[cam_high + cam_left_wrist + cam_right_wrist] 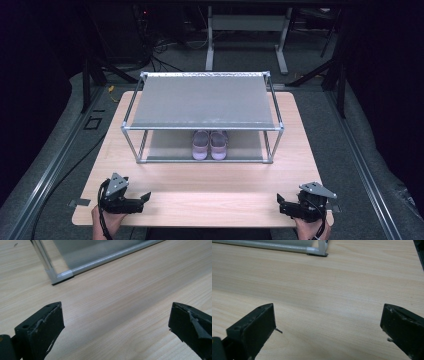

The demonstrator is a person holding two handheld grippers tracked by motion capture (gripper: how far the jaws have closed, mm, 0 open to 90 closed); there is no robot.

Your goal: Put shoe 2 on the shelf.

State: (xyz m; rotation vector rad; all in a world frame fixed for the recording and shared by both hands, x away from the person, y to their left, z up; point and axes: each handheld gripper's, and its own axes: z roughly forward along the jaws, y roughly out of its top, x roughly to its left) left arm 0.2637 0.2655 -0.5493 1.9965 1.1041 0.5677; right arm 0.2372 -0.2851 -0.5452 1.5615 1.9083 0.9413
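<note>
A wooden tabletop (200,190) carries a two-tier metal rack (202,117) that stands toward its far edge, roughly centred between the left and right edges. On the rack's lower shelf, near that shelf's front rail and a little right of its middle, a pair of pale pink sandals (210,145) lies side by side, the two touching or nearly so. The upper shelf (202,100) is a flat grey sheet in a silver tube frame.

The left tongs (146,197) sit at the near left corner of the tabletop, held by a hand at the near edge, with the tips pointing toward the right edge. In the left gripper view the two black jaws stand wide apart with bare wood between them, holding nothing; the rack's front left foot (62,277) lies beyond them.

The right tongs (280,202) sit at the near right corner, tips pointing toward the left edge, well apart from the left tongs. In the right gripper view the jaws are spread fully wide over bare wood and grip nothing; the rack's front right foot (318,251) shows at the top.

Both tongs are well apart from the sandals.
</note>
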